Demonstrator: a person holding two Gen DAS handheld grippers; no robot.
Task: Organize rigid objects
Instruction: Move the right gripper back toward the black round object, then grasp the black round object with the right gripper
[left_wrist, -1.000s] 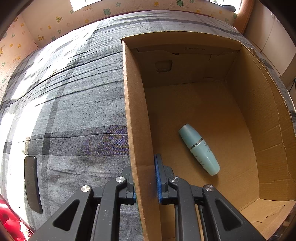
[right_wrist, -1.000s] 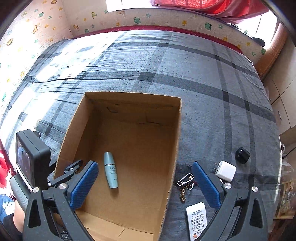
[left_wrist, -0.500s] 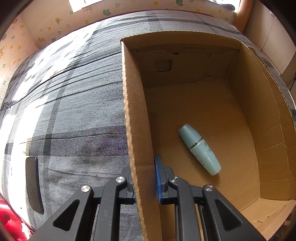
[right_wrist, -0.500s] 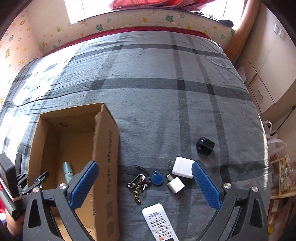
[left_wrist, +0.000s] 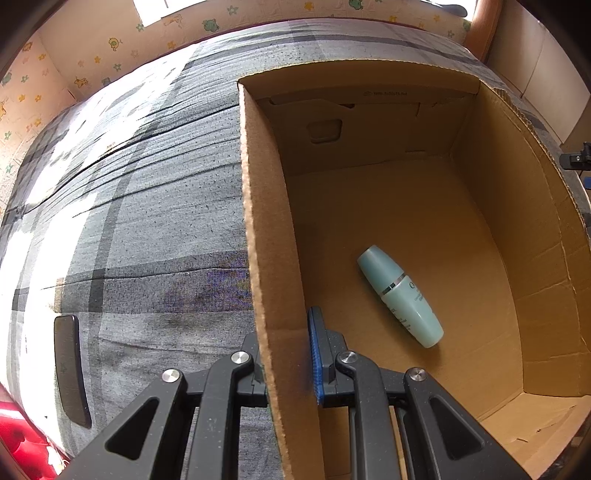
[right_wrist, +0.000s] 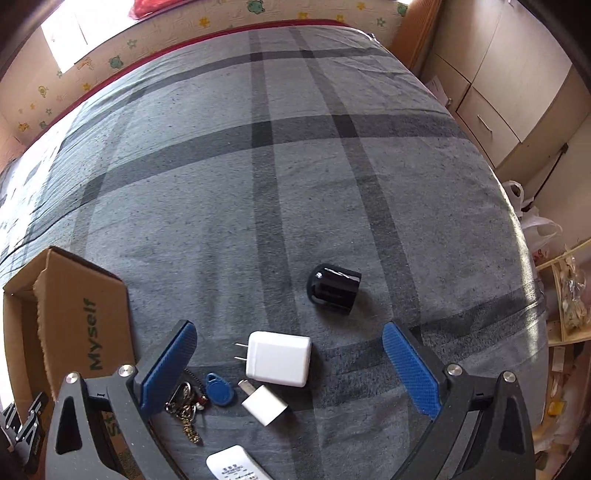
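My left gripper (left_wrist: 288, 354) is shut on the left wall of an open cardboard box (left_wrist: 266, 236) on the bed. A teal bottle (left_wrist: 400, 295) lies on the box floor. My right gripper (right_wrist: 291, 365) is open and empty above a large white charger (right_wrist: 279, 358). Near it lie a small white charger (right_wrist: 264, 404), a blue key fob (right_wrist: 218, 390) with keys (right_wrist: 184, 410), a black round object (right_wrist: 334, 288) and the top of a white remote (right_wrist: 236, 465). The box also shows at the left of the right wrist view (right_wrist: 74, 325).
Everything lies on a grey plaid bedspread (right_wrist: 295, 166). A dark phone (left_wrist: 70, 369) lies left of the box. A padded wall (left_wrist: 92, 66) borders the bed at the back. Cabinets (right_wrist: 498, 92) and bags (right_wrist: 535, 225) stand beyond the bed's right edge.
My right gripper has swung right, away from the box, and come closer over the chargers and keys. My left gripper has kept its hold on the box wall.
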